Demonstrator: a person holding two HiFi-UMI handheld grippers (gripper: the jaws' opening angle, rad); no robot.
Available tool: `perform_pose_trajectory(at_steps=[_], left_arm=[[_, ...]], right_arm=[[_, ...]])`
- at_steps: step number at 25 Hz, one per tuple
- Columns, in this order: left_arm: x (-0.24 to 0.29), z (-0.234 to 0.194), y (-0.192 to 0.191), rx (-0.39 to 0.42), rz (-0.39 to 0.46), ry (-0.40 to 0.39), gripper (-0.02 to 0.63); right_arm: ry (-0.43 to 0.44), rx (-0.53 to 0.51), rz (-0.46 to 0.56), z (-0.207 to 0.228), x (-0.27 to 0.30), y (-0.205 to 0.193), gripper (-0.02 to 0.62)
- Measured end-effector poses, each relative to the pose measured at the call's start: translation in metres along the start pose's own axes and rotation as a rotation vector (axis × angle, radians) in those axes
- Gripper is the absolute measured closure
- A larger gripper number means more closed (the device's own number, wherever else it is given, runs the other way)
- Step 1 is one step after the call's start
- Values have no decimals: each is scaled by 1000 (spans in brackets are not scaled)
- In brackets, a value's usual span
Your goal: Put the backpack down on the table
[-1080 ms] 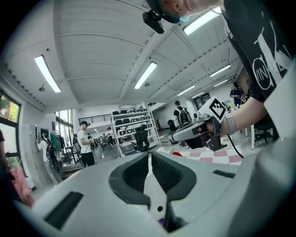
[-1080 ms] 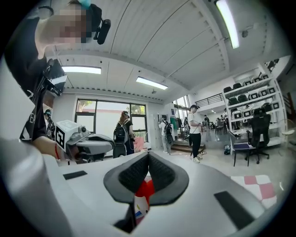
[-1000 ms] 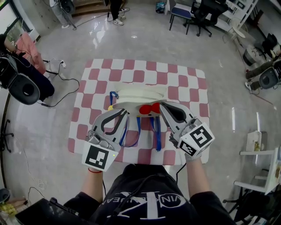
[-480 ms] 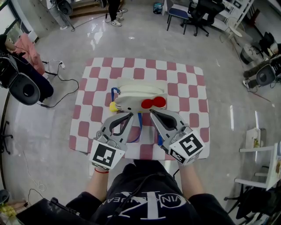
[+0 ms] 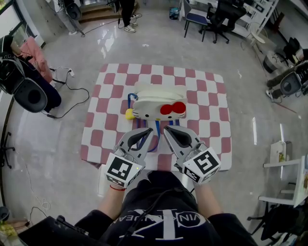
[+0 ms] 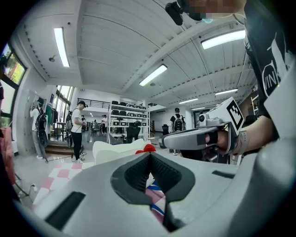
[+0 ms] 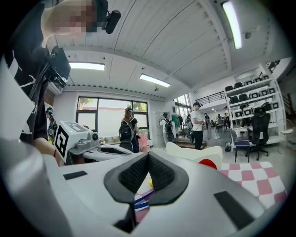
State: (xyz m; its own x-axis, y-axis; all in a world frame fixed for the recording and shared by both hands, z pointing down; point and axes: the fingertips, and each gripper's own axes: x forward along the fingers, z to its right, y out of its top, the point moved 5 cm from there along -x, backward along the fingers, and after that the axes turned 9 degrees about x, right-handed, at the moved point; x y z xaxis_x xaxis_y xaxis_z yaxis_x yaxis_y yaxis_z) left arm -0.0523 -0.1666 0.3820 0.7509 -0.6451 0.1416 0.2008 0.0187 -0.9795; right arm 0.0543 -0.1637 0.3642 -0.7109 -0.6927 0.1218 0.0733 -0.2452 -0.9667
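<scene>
The white backpack (image 5: pixel 156 101) with a red bow (image 5: pixel 173 108) and a yellow patch lies on the pink-and-white checked table (image 5: pixel 211 96). Its blue straps (image 5: pixel 155 140) trail toward the near edge. My left gripper (image 5: pixel 148 130) and right gripper (image 5: pixel 167 129) hover side by side just short of the bag, above the straps, both shut with tips touching. In the left gripper view the bag (image 6: pixel 115 150) stands beyond the closed left gripper (image 6: pixel 149 153), with the straps (image 6: pixel 156 189) below. The right gripper view shows the bag (image 7: pixel 194 155) past the closed right gripper (image 7: pixel 148 155).
Office chairs (image 5: pixel 216 14) stand beyond the table and a person (image 5: pixel 126 9) stands at the far end of the room. A black round seat (image 5: pixel 29 96) and a floor cable (image 5: pixel 72 93) lie to the left. A white rack (image 5: pixel 286 163) is at the right.
Both grippers have drawn back toward me and closer together, off the bag. The backpack now lies clear of them on the table.
</scene>
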Motion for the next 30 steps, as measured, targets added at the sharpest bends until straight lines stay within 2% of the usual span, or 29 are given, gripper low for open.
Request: perform_pose_trajectory(at_steps=[13, 30], left_arm=[[-22, 15, 5, 28, 3, -1, 600], [-56, 42, -5, 16, -4, 3, 600]], right_arm=[[-9, -3, 6, -25, -17, -9, 594], [5, -1, -3, -59, -38, -27, 594]])
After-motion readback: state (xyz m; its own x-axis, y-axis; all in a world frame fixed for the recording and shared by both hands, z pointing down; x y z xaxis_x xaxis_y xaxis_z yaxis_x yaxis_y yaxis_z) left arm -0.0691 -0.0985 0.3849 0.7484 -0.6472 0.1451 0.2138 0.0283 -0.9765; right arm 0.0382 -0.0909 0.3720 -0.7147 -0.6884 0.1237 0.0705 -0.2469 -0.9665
